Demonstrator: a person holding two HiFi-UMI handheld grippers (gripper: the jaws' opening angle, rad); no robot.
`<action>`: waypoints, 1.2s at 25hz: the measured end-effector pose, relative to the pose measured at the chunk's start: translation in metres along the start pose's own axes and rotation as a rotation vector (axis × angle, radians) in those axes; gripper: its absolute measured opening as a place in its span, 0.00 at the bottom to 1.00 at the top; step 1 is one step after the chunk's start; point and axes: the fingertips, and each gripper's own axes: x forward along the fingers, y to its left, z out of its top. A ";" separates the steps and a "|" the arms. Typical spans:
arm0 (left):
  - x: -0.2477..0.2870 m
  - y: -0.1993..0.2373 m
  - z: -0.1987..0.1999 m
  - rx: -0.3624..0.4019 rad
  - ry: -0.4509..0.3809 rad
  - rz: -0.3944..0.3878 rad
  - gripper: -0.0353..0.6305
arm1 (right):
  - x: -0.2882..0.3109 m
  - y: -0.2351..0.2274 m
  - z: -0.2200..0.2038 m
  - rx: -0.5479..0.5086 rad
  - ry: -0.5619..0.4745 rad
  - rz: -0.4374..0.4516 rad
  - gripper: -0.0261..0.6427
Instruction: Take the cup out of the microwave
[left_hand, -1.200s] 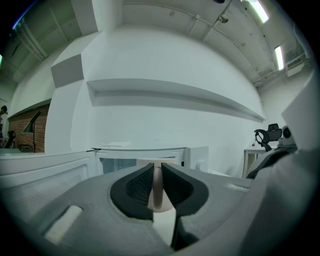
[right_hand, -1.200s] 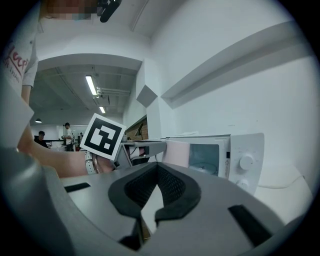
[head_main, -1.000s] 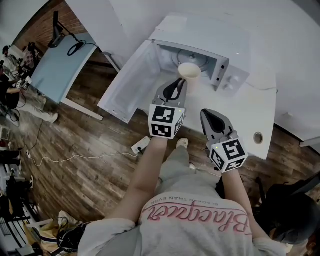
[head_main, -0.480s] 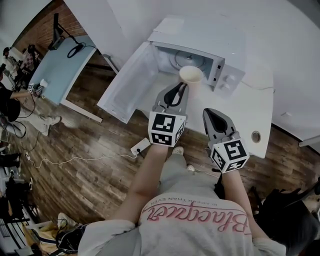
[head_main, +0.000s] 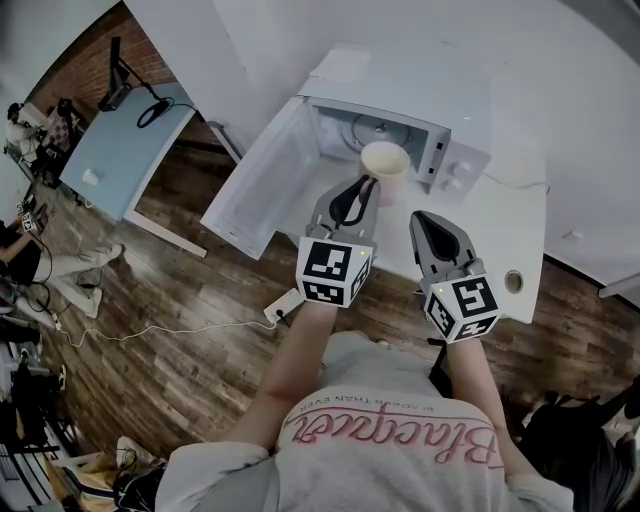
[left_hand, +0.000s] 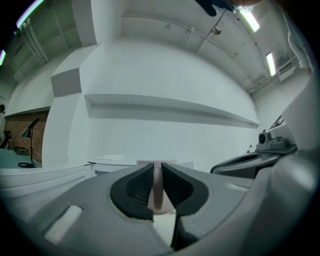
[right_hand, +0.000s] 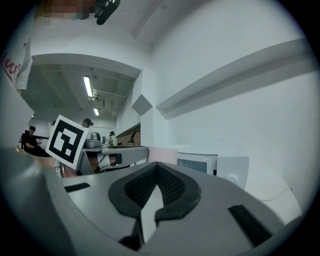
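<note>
Left gripper (head_main: 362, 186) grips upright cup (head_main: 385, 160) by handle (left_hand: 157, 190); mouth up.

— What is the person wearing?
— A pale grey, short-sleeved T-shirt (head_main: 392, 455) with pink script lettering (head_main: 385, 432).
— And the tools?
— The left gripper (head_main: 363, 181) and right gripper (head_main: 419, 216) are grey with black ribbed pads (right_hand: 144, 188). Each carries a white cube (head_main: 333, 271) of black square markers.
</note>
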 end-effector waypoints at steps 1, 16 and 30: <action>-0.001 0.001 0.001 -0.001 -0.001 -0.004 0.13 | 0.002 0.000 0.002 0.000 -0.003 -0.006 0.06; -0.018 0.008 0.017 0.018 -0.029 -0.062 0.13 | 0.024 0.009 0.022 -0.027 -0.028 -0.038 0.06; -0.035 0.005 0.029 0.010 -0.077 -0.088 0.13 | 0.021 0.018 0.039 -0.046 -0.062 -0.060 0.06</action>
